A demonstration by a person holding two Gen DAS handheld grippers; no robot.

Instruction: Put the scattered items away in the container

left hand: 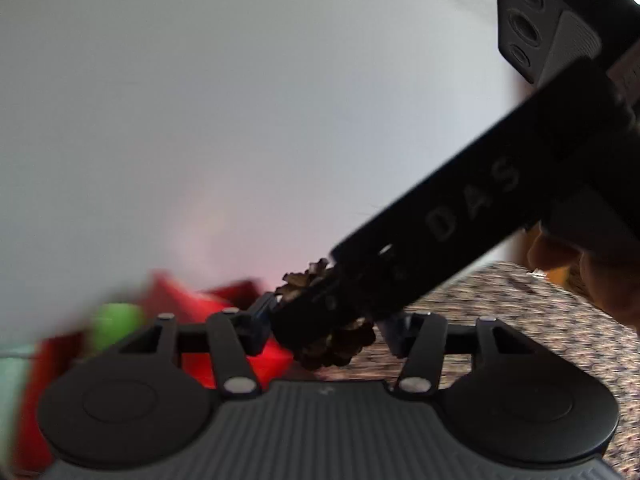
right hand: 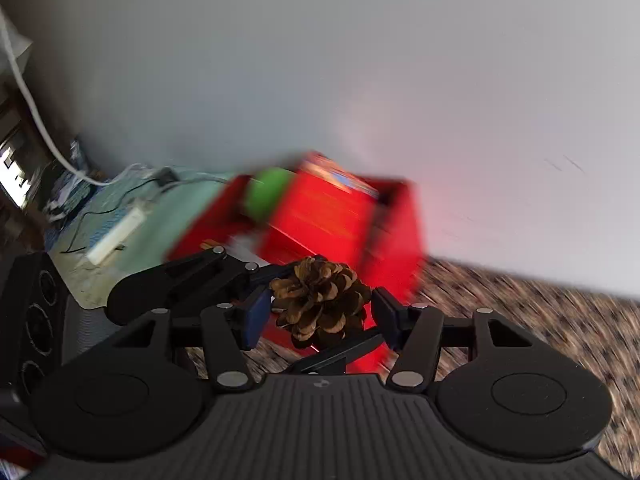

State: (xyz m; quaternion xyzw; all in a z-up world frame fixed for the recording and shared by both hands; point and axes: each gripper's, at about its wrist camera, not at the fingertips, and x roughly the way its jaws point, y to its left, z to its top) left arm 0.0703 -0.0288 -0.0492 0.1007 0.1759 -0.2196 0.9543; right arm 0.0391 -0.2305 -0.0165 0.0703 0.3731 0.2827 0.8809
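The right gripper (right hand: 320,312) has a brown pine cone (right hand: 322,304) between its blue-padded fingers (right hand: 256,314); whether the pads actually press on it cannot be told, since a sliver of gap shows on the right side. In the left wrist view the same pine cone (left hand: 340,344) sits between the fingers of the left gripper (left hand: 324,332), whose grip cannot be judged either, because the right gripper's black finger (left hand: 460,216) crosses in front. That finger carries raised letters reading "DAS". A hand (left hand: 580,272) shows at the right edge behind it.

Below both grippers lies a speckled brown and cream surface (right hand: 540,320), blurred. Just beyond the pine cone stands the red container (right hand: 340,216), also blurred, with a green ball (right hand: 266,196) at its far left rim. To the left lies a pale green mat (right hand: 160,220) with a white power strip (right hand: 116,232) and dark cables. A plain white wall (right hand: 320,60) fills the far side
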